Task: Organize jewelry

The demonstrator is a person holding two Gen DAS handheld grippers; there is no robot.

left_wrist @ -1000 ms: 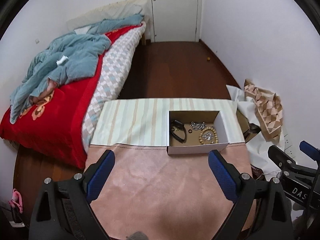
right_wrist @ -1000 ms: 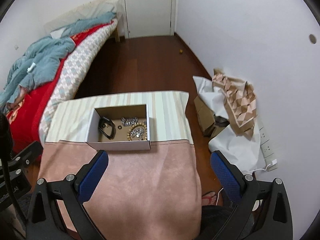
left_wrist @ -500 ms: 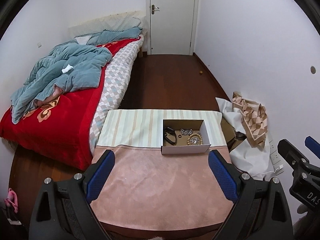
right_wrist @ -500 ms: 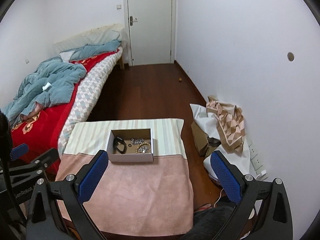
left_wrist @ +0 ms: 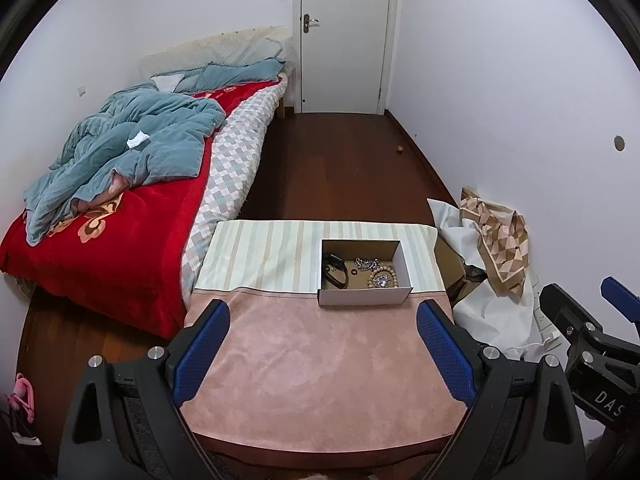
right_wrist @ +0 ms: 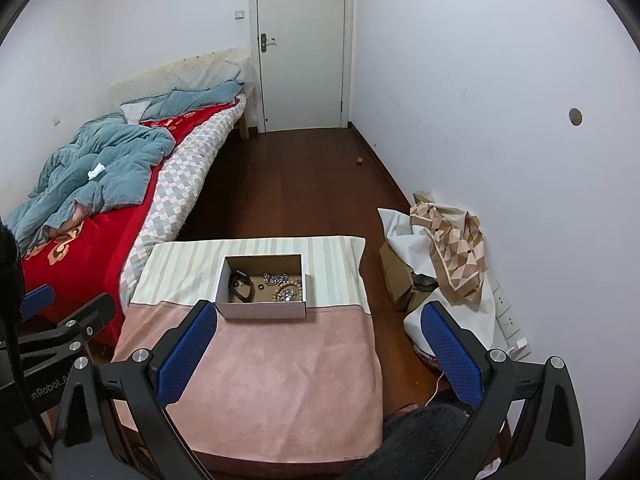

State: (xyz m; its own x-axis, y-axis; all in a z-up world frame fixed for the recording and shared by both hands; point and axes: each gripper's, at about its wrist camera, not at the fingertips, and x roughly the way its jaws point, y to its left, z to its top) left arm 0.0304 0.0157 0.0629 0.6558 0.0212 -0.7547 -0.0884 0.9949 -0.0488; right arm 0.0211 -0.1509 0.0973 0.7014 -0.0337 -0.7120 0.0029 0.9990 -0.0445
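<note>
Pink slippers [left_wrist: 22,394] on the floor are seen only from the left wrist. Both the left gripper [left_wrist: 322,354] and right gripper [right_wrist: 316,354] are spread, empty, well short of the jewelry box [left_wrist: 364,273] on the desk [left_wrist: 320,360].

A narrow bedroom with plain white walls [left_wrist: 500,92] and a dark wooden floor [left_wrist: 340,168] ends at a closed white door [left_wrist: 342,36] with a metal lever handle. Along the left wall, a bed [left_wrist: 232,152] carries a red floral blanket [left_wrist: 120,232] and a rumpled blue-grey quilt [left_wrist: 132,148]. In the foreground stands a table [left_wrist: 320,368] under pink and striped cloths. Against the right wall, patterned fabric [left_wrist: 496,236] lies heaped over white sheeting beside a cardboard box [right_wrist: 396,276].
</note>
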